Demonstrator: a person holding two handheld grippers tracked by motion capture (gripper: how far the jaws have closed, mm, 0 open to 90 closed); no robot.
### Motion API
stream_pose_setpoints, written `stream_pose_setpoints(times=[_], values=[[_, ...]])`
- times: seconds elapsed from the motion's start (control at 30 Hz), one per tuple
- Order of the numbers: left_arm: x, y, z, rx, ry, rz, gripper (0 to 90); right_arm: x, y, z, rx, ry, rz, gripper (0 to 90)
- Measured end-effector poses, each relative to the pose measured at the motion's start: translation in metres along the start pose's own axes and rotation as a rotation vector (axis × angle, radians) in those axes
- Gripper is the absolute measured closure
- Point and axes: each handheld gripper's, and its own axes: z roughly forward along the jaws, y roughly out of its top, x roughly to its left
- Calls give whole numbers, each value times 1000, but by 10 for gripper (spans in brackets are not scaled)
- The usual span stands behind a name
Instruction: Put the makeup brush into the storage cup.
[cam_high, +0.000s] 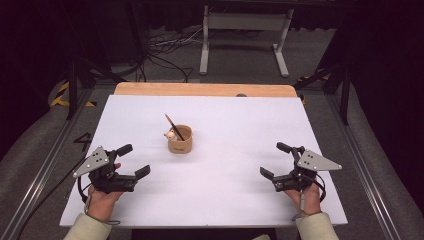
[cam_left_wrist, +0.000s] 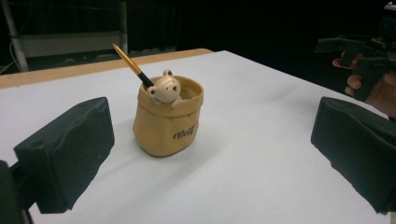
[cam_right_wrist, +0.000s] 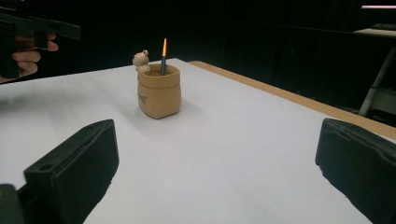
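Lettering on the tan holder (cam_left_wrist: 167, 122) reads clearest in the left gripper view, bear figure (cam_left_wrist: 164, 88) and pencil (cam_left_wrist: 132, 65) at its rim. Left gripper (cam_high: 131, 163) and right gripper (cam_high: 275, 161) both gape wide, grasping nothing; the holder stands ahead, between them, well apart from each.

L claw (cam_high: 133, 160) wide open, low | R claw (cam_high: 275, 160) same

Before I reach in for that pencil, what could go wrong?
The pencil leans in the sack-shaped holder, so a sideways pull may tip the holder. The bear figure sits right beside it and may block a jaw. Both grippers, left gripper and right gripper, are open and apart from it.
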Motion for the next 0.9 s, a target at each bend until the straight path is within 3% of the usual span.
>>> stream_pose_setpoints(times=[0.3,0.6,0.7,0.9], values=[[2,-13,2,23,-6,-14,1,2,-9,-1,2,5,-4,0],[7,-24,1,50,6,-20,1,3,-23,0,6,5,24,0],[9,-30,4,82,9,-17,3,3,-26,2,43,-4,34,0],[9,-32,6,94,11,-10,4,3,-28,5,66,-10,41,0]])
